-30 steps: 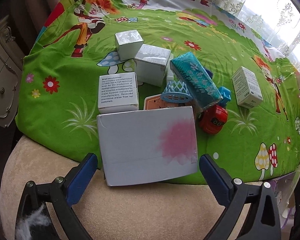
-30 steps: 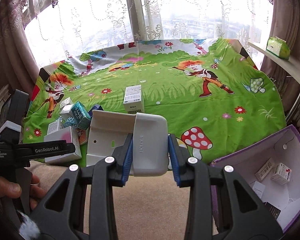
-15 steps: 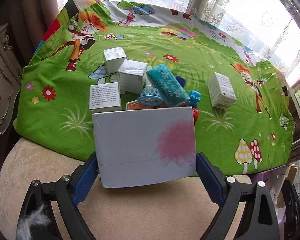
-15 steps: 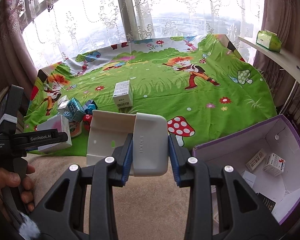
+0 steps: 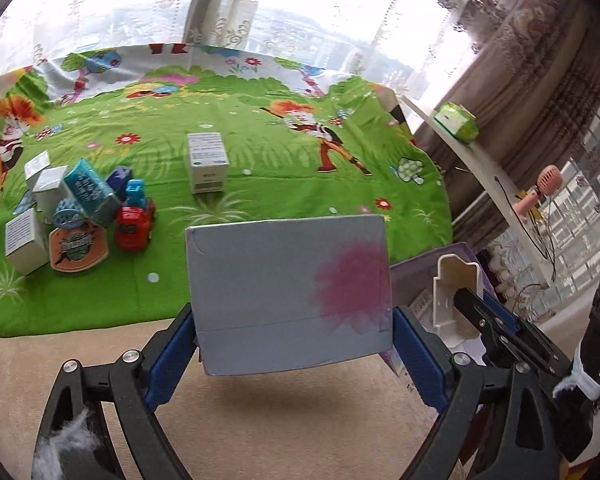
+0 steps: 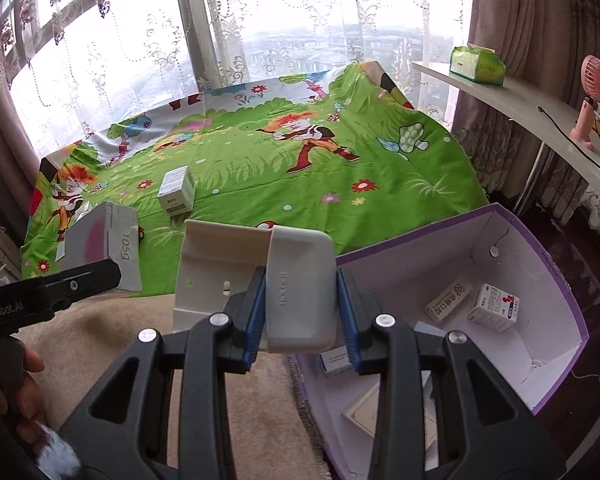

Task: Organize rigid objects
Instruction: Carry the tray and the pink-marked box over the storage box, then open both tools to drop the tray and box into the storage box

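While both grippers are loaded and off the table, left gripper (image 5: 292, 344) is spread wide, blue pads clamped on the two short ends of a grey box (image 5: 290, 294) with a pink blotch on its face; box sits level, lifted above the beige cushion edge (image 5: 100, 344), clear of the green cartoon cloth (image 5: 260, 168). Same box shows in the right view with "105g" on its end (image 6: 104, 246). Right gripper (image 6: 302, 312) is closed to a medium gap on a white plastic holder (image 6: 260, 280), pads on the rounded grey-white part marked "HOLDER"; holder hangs over the near-left rim of the purple storage box (image 6: 540, 240), not inside it. Counts. Held: 2 items, one per gripper. Inside the purple box: 2 small cartons against the far wall, one white with red print (image 6: 448, 300), one white with blue and red (image 6: 494, 308), just beside each other; 1 more carton partly hidden behind the right finger (image 6: 336, 362); 1 flat pale card or box on the floor (image 6: 366, 414). On the cloth: 1 lone white carton (image 5: 206, 162) well apart from the pile; pile at left has 3 white or grey cartons, 1 teal packet (image 5: 90, 192), 1 red toy car (image 5: 134, 224), 1 orange badge-shaped pack (image 5: 78, 248), 1 blue comb-like piece (image 5: 68, 212), plus 1 dark blue item behind, unclear. Shelf at right: 1 green tissue pack (image 6: 476, 66), 1 pink fan (image 6: 592, 100).
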`<state>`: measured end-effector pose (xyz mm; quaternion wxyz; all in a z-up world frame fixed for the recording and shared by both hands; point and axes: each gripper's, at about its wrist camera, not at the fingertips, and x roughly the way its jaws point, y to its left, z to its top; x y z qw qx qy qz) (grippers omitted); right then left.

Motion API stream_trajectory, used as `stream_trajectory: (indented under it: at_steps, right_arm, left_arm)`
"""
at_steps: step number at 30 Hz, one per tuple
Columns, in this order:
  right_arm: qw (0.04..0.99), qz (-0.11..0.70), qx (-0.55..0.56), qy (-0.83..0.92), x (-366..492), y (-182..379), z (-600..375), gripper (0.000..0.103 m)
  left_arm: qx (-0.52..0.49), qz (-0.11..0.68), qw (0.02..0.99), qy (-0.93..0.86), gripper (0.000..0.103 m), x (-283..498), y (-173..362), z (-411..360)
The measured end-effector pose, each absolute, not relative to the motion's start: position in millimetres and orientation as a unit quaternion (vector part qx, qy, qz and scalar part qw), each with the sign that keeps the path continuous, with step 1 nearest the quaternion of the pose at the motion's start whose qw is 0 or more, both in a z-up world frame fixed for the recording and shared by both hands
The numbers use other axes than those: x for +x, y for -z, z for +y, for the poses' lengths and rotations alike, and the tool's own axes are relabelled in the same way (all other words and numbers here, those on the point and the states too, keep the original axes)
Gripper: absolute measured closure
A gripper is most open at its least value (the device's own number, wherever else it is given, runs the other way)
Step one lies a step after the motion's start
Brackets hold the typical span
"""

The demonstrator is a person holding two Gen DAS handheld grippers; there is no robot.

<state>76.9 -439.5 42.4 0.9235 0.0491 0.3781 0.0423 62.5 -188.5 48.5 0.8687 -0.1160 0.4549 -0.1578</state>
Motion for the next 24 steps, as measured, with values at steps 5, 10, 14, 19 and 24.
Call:
stream_trajectory:
  at_steps: [5, 10, 14, 19, 24]
  right_arm:
    - [0.925, 0.375, 0.056, 0.005, 74.1, -45.3, -476.0, 0.065]
    - [0.927, 0.367, 0.06, 0.049, 72.8, -51.9, -506.8, 0.065]
    - [0.926, 0.365, 0.067, 0.072, 72.4, -52.7, -525.0, 0.065]
    - [0.925, 0.36, 0.079, 0.088, 71.2, -55.3, -535.0, 0.062]
    - [0.926, 0.359, 0.08, 0.087, 71.3, -56.3, -535.5, 0.05]
  left_arm:
    - [-0.105, 0.457, 0.855, 0.223, 0.009, 56.8, -48.3, -220.2]
    - [-0.097, 0.44, 0.849, 0.275, 0.009, 47.7, -55.2, -240.5]
    - [-0.079, 0.431, 0.837, 0.327, 0.008, 42.7, -60.5, -259.7]
    - [-0.073, 0.436, 0.832, 0.334, 0.005, 42.8, -58.8, -266.4]
    - [-0.093, 0.439, 0.833, 0.325, 0.005, 45.3, -56.8, -256.7]
